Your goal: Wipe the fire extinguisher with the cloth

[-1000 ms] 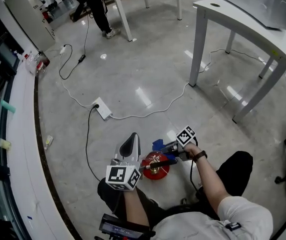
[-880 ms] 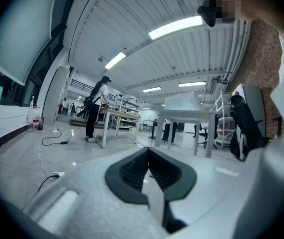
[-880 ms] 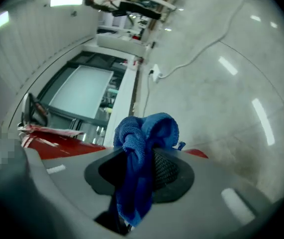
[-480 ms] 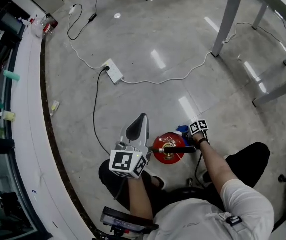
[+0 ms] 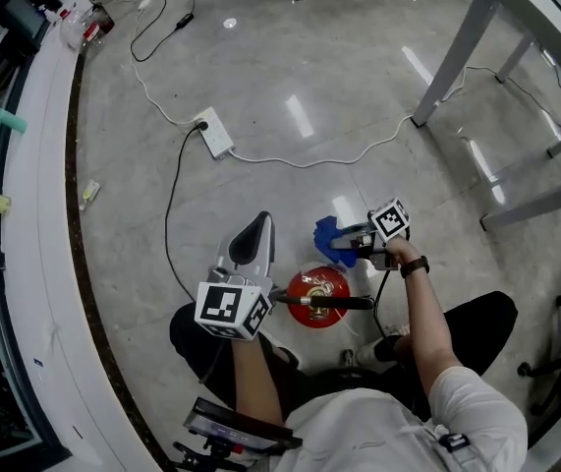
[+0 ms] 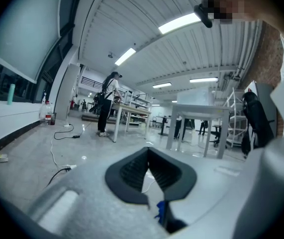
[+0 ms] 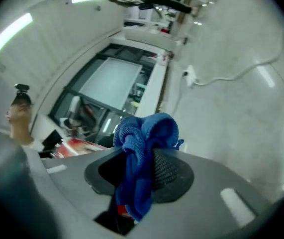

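Fire extinguisher (image 5: 317, 296): red, upright on the grey floor (image 5: 290, 57), seen from above at 6 o'clock of the head view, just in front of the person's knees. A black handle (image 5: 339, 303) lies across its top, pointing toward 3 o'clock.

Cloth (image 5: 333, 239): blue, bunched, at 1 o'clock of the extinguisher and just beside it; whether it touches the cylinder cannot be told.

Right gripper (image 5: 351, 246): at 1 o'clock of the extinguisher, jaws closed on the cloth. In the right gripper view the fabric is pinched between the ribbed pads, a wad bulging past the tips and a tail hanging back toward the camera.

Left gripper (image 5: 251, 236): at 10 o'clock of the extinguisher, beside it, pointing toward 12 o'clock. Its jaw tips meet with nothing between them; the left gripper view shows only floor through the slit below the tips.

Power strip (image 5: 213, 132): white, at 11 o'clock of the head view, well apart from the extinguisher; a white cable (image 5: 309, 161) runs from it toward 3 o'clock, past a table leg (image 5: 454, 52)
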{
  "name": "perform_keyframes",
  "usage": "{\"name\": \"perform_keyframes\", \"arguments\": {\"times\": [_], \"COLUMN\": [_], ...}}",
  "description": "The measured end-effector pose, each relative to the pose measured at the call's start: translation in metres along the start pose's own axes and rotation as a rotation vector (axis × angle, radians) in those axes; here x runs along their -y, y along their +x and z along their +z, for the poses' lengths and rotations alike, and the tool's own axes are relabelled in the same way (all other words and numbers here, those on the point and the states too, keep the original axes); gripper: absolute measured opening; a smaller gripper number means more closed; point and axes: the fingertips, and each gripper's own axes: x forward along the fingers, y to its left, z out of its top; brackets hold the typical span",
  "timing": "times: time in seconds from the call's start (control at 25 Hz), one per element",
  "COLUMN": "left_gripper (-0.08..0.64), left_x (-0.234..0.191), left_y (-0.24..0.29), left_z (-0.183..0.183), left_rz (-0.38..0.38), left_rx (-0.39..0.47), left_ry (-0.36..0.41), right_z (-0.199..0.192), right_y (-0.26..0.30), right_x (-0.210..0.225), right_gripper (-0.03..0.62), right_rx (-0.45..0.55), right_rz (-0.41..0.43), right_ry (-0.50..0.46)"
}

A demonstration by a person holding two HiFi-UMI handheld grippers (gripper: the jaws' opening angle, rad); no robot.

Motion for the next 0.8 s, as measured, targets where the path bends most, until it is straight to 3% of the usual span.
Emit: {"name": "perform_keyframes", "arguments": {"times": [0.2,0.32,0.44,0.52,0.6,0.68,0.8], "left_gripper": [0.003,0.003,0.003,0.003,0.003,0.003,0.003], "left_x": [0.003,0.005,0.000,-0.004,-0.009,-0.015,-0.021], "left_y": [-0.008,-0.012,-0.018,-0.021,-0.024,-0.027,-0.027], "left_z": [0.008,0.007,0.006,0.004,0.002,-0.001,-0.006], "left_rz": [0.002,-0.004,0.008,0.016,0.024,0.036,0.043], "left_rx": [0.018,0.013,0.006,0.003,-0.001,-0.004,-0.009], "left_ry": [0.001,0.008,0.015,0.013,0.008,0.001,-0.019], "right_z": [0.063,0.048,0.030,0.029,0.024,0.004,-0.042], "right_y": [0.000,0.021,0.045,0.050,0.051,0.053,0.056], "right_x": [-0.137,-0.167,-0.168,-0.156,-0.127,-0.075,0.032], "right_gripper": [0.126,0.127,0.127,0.126,0.126,0.126,0.126], "right_rx": [0.065,-0.054,-0.140,-0.158,-0.210,-0.319,-0.462], "right_rz": [0.266,0.291,0.301,0.257,0.155,0.035,-0.146], "right_ry": [-0.073,-0.154,-0.143,-0.143,-0.153,-0.124,-0.008]}}
